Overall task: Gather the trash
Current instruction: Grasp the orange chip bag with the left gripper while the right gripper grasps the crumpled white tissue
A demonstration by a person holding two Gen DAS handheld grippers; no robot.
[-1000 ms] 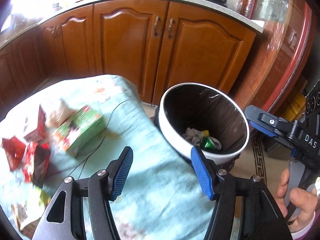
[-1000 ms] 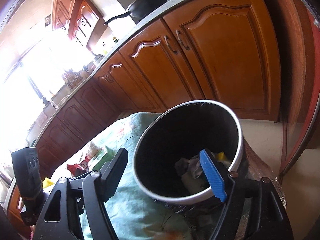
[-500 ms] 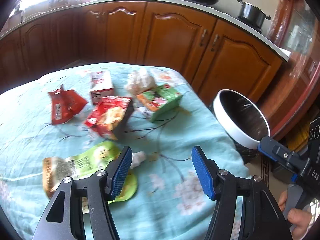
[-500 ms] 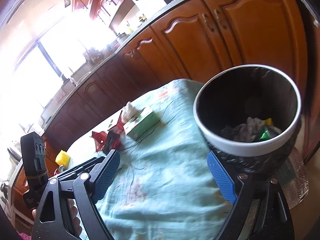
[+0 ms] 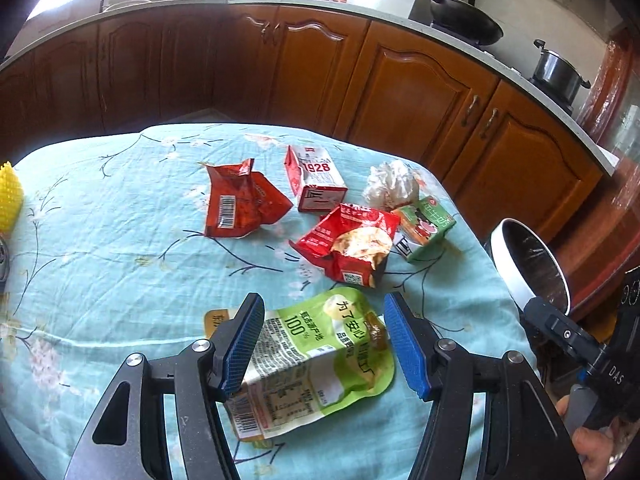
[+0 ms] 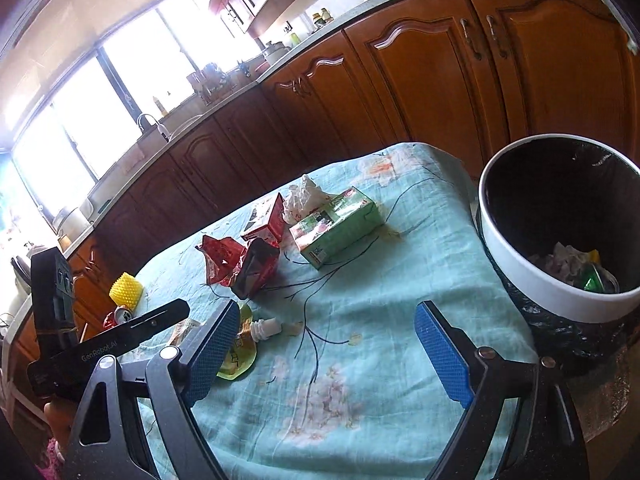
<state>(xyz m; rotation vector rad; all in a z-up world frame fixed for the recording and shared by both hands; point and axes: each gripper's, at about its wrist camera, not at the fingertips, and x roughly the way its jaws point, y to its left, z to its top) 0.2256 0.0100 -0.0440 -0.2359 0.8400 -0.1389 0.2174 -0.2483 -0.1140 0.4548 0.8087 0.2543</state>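
1. The left gripper (image 5: 324, 344) hangs above the table with its blue-padded jaws spread wide; nothing is between them but the green pouch (image 5: 316, 356) lying flat on the cloth beneath, untouched by either pad.
2. The right gripper (image 6: 332, 352) is likewise wide open and empty, over bare floral tablecloth (image 6: 360, 280) near the table's edge.
3. In the left wrist view, the rest of the trash lies beyond the pouch: a red snack bag (image 5: 348, 248) at 12 o'clock from it, a crumpled red wrapper (image 5: 240, 204) at 11 o'clock, and a red-and-white carton marked 1928 (image 5: 316, 180) just behind those two.
4. A green carton (image 5: 424, 228) sits at 1 o'clock from the pouch, touching the red snack bag, with a wad of white tissue (image 5: 392, 184) just behind it.
5. The bin (image 6: 560, 232), white-rimmed with a black liner, stands off the table's edge at 3 o'clock in the right wrist view; some scraps already lie at its bottom.
6. A yellow spiky object (image 6: 126, 288) rests at the table's far side, at 9 o'clock, well apart from the wrappers.
7. Brown wooden cabinets (image 5: 400, 88) run behind the table.
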